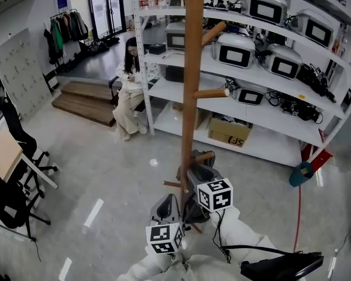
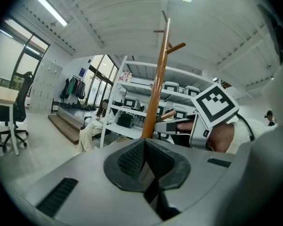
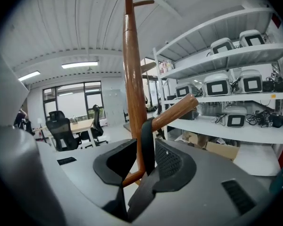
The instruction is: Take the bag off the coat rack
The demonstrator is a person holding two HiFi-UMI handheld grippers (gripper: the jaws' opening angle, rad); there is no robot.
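The right gripper stands with its jaws moderately apart at the low part of the wooden coat rack. Between the jaws run the rack's pole and the bag's black strap, which is looped over a slanting peg and lies against the right-hand jaw pad; the bag's body cannot be made out clearly in any view. The left gripper is held just beside and below the right one, its jaws closed together on nothing, pointing toward the rack and the white shelving unit behind it.
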